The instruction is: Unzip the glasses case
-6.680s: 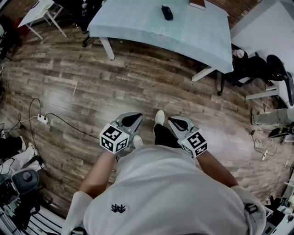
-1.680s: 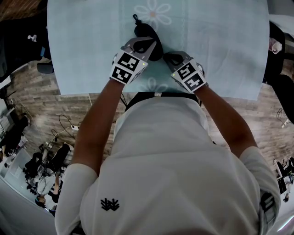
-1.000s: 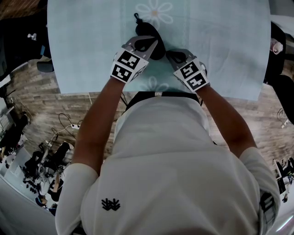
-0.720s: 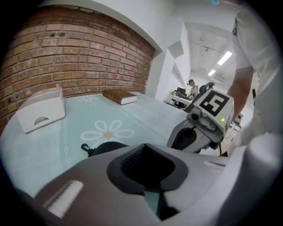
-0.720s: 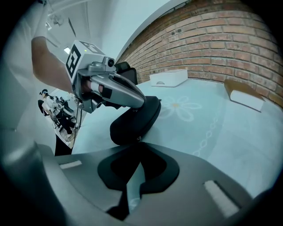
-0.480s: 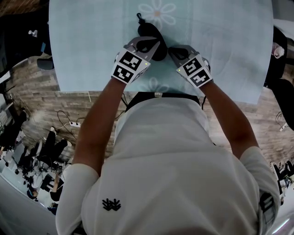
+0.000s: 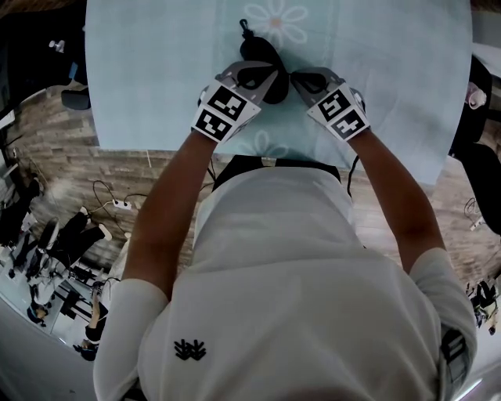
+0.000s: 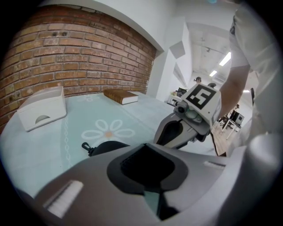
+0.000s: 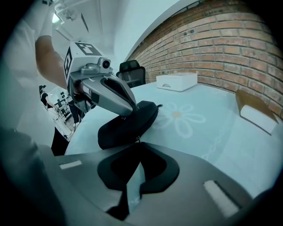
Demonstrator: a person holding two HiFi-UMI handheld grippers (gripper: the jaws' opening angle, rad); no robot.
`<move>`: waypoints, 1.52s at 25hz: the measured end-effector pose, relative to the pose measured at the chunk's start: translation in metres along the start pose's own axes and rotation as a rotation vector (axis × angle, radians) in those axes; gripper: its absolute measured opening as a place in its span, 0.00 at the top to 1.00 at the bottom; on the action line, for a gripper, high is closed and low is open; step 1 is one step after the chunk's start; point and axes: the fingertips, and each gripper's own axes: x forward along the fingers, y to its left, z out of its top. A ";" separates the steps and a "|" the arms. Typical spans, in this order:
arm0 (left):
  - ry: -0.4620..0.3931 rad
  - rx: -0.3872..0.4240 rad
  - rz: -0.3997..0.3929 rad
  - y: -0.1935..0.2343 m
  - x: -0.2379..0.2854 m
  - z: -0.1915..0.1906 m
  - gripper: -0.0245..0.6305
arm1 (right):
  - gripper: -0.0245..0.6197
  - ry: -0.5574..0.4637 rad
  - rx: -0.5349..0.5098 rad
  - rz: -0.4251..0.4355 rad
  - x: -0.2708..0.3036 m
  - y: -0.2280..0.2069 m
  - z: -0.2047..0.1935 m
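A black zipped glasses case (image 7: 257, 50) lies on the light blue tablecloth (image 7: 141, 78), with a small clip (image 7: 246, 25) at its far end. My left gripper (image 7: 266, 72) is shut, and its tips rest on top of the case (image 9: 128, 124), as the right gripper view shows (image 9: 134, 107). In its own view the case (image 8: 104, 147) peeks out beyond the jaws (image 8: 143, 146). My right gripper (image 7: 294, 76) is shut too. Its tips (image 9: 139, 143) sit at the case's near edge beside a small zipper pull (image 9: 138, 139). Nothing shows between either pair of jaws.
A white box (image 8: 42, 108) and a brown book (image 8: 121, 96) lie at the table's far side below a brick wall. A daisy print (image 7: 286, 14) lies beyond the case. A black chair (image 9: 130, 68) stands past the table. The table's near edge runs just under my forearms.
Both grippers have moved forward over the table toward the case. The right one came up and leftward to the case's edge. Much earlier I stood on the floor far from the table.
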 end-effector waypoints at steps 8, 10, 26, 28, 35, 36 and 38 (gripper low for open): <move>-0.020 -0.014 0.002 -0.003 0.000 0.004 0.88 | 0.96 0.008 -0.046 0.024 0.003 -0.008 0.006; -0.022 -0.016 0.004 -0.003 0.000 0.004 0.88 | 0.96 0.007 -0.056 0.028 0.004 -0.010 0.008; -0.035 -0.054 -0.001 -0.002 0.000 0.004 0.88 | 0.96 0.002 -0.098 0.037 0.019 -0.031 0.029; -0.036 -0.055 -0.001 -0.002 0.001 0.004 0.88 | 0.96 0.001 -0.109 0.043 0.022 -0.034 0.031; -0.048 -0.067 0.002 -0.002 0.000 0.004 0.88 | 0.96 0.004 -0.158 0.071 0.031 -0.042 0.042; -0.050 -0.071 0.002 -0.002 0.000 0.004 0.88 | 0.96 0.006 -0.164 0.077 0.032 -0.043 0.044; -0.053 -0.077 0.003 -0.002 0.000 0.004 0.88 | 0.96 0.009 -0.179 0.088 0.034 -0.044 0.046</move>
